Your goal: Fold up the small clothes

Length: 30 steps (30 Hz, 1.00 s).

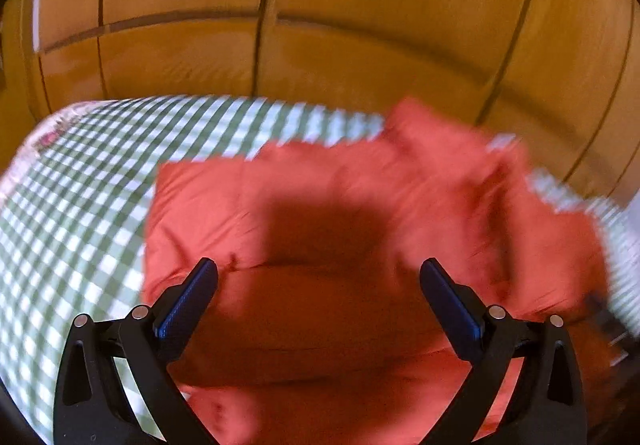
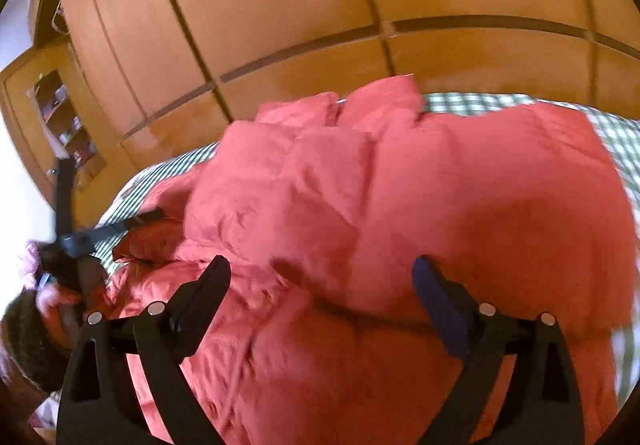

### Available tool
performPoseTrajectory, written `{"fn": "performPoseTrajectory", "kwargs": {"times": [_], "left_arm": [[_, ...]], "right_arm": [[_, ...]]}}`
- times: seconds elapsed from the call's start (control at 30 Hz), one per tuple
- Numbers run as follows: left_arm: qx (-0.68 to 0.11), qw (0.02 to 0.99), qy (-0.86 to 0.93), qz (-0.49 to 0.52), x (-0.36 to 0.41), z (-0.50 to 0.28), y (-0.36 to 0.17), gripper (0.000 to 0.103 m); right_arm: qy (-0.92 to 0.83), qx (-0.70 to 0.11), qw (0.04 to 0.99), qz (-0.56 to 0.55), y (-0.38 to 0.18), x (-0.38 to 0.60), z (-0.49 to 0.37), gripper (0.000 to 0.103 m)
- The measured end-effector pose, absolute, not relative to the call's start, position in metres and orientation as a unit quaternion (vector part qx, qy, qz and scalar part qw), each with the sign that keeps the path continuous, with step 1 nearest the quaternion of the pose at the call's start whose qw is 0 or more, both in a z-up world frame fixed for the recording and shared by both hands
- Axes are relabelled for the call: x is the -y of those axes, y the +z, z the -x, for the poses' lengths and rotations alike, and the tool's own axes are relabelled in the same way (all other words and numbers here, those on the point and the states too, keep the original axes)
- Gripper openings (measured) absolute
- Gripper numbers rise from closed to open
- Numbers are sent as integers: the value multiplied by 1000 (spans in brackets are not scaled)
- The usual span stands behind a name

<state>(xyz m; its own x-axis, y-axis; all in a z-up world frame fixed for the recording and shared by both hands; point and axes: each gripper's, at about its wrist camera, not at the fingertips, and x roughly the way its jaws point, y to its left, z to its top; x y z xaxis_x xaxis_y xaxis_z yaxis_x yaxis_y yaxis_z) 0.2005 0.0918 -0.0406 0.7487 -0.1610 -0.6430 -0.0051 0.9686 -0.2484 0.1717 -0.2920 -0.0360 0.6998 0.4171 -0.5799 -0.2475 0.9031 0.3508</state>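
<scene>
A red-orange garment (image 1: 320,213) lies spread and rumpled on a green-and-white checked cloth (image 1: 80,185). My left gripper (image 1: 319,269) is open and empty, hovering just above the garment's near part, its shadow on the fabric. In the right wrist view the same garment (image 2: 400,205) fills the middle, creased and bunched at the far side. My right gripper (image 2: 322,265) is open and empty above it. The left gripper (image 2: 72,241) shows at the left edge of the right wrist view, at the garment's left end.
Wooden wardrobe doors (image 1: 320,5) stand close behind the checked surface. In the right wrist view an open shelf (image 2: 64,121) with small items is at the far left. Both views are motion-blurred.
</scene>
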Motion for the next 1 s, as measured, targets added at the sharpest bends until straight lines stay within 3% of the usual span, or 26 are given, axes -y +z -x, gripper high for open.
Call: {"fn": "performPoseTrajectory", "kwargs": {"times": [0.2, 0.4, 0.57, 0.6, 0.67, 0.8, 0.87, 1.0], "left_arm": [[-335, 920, -110, 170, -55, -208, -15, 100], [-374, 907, -127, 144, -3, -230, -28, 100], [-414, 885, -133, 165, 13, -249, -46, 98], [-419, 881, -134, 174, 15, -252, -49, 94], [-432, 872, -136, 186, 17, -254, -51, 70], [-431, 868, -151, 193, 21, -250, -44, 44], [-422, 874, -162, 180, 24, -245, -35, 18], [-399, 879, -182, 186, 21, -234, -15, 10]], "right_arm": [[32, -273, 934, -230, -31, 353, -120, 99], [-28, -306, 897, -317, -54, 390, -121, 100], [-46, -331, 898, -287, -54, 383, -127, 101], [-48, -334, 897, -285, -54, 381, -128, 101], [-48, -336, 896, -286, -56, 380, -131, 101], [-49, -339, 895, -286, -62, 381, -133, 101], [-50, -340, 894, -286, -61, 381, -133, 101], [-49, -340, 895, -287, -60, 381, -132, 101]]}}
